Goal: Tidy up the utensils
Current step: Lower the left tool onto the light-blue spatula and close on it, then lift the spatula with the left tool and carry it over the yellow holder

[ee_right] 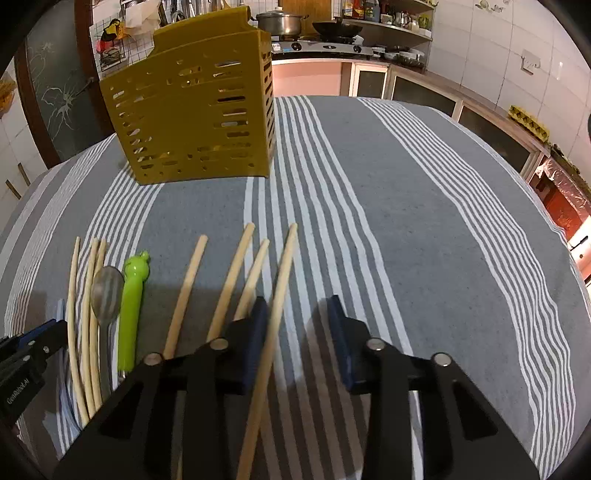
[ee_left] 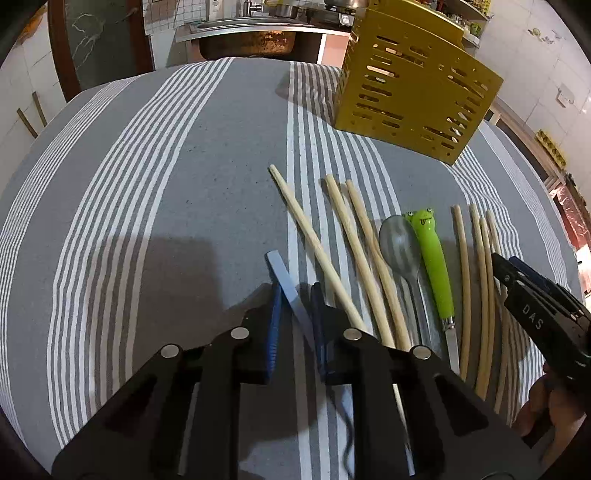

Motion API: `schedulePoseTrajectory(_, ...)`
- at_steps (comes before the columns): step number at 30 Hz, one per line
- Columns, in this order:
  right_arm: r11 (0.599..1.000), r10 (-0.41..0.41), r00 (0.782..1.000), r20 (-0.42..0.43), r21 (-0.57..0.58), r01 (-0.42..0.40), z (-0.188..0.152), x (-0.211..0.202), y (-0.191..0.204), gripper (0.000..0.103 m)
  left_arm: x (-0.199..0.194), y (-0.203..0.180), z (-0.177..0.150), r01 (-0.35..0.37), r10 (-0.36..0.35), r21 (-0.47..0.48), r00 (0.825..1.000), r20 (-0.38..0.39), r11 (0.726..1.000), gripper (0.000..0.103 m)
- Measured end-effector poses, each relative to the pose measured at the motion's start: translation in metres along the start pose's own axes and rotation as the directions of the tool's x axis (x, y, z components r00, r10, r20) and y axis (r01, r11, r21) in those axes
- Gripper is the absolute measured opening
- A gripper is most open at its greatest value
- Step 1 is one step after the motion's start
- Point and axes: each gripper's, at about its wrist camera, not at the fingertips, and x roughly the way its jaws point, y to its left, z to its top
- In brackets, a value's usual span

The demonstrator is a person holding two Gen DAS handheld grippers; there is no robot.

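My left gripper [ee_left: 295, 325] is shut on a flat pale blue utensil handle [ee_left: 284, 277], which slants up between its blue pads. To its right several wooden chopsticks [ee_left: 354, 251], a metal spoon [ee_left: 399, 243] and a green frog-handled knife [ee_left: 432, 258] lie on the striped cloth. My right gripper [ee_right: 297, 332] is open over the cloth. One chopstick [ee_right: 280, 280] runs between its fingers, against the left pad and well apart from the right one. A yellow slotted utensil holder [ee_right: 192, 110] stands upright behind the utensils.
The grey and white striped tablecloth [ee_right: 424, 221] covers the whole table. Past its far edge are a counter with a sink [ee_left: 251, 26] and a stove with pots [ee_right: 317, 40]. A hand [ee_left: 543, 398] holds the right gripper [ee_left: 509, 273] beside more chopsticks [ee_left: 480, 280].
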Motion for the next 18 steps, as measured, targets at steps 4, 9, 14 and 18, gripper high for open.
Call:
schedulePoseTrajectory(4,1.0,0.019,1.0,-0.006,0.01,-0.019,0.005,0.002,0.002,0.013,0.003,-0.001,0.004,0.007,-0.007,0.001,1.0,0.011,1.0,0.01)
schedulePoseTrajectory(9,0.999,0.037,0.999,0.013,0.026,-0.037,0.006,0.0,0.001,0.007,0.003,0.002,0.005,0.018,-0.017,-0.003,1.0,0.023,1.0,0.005)
schedulePoseTrajectory(14,0.997,0.059,0.997,0.051,0.051,-0.062,0.004,-0.009,-0.008,0.006,0.001,0.003,0.005,0.03,-0.029,-0.004,0.999,0.041,1.0,0.005)
schedulePoseTrajectory(18,0.994,0.085,0.992,0.093,0.056,-0.09,0.002,-0.023,-0.014,0.006,-0.009,0.005,0.005,0.047,-0.047,-0.005,0.996,0.079,0.999,0.005)
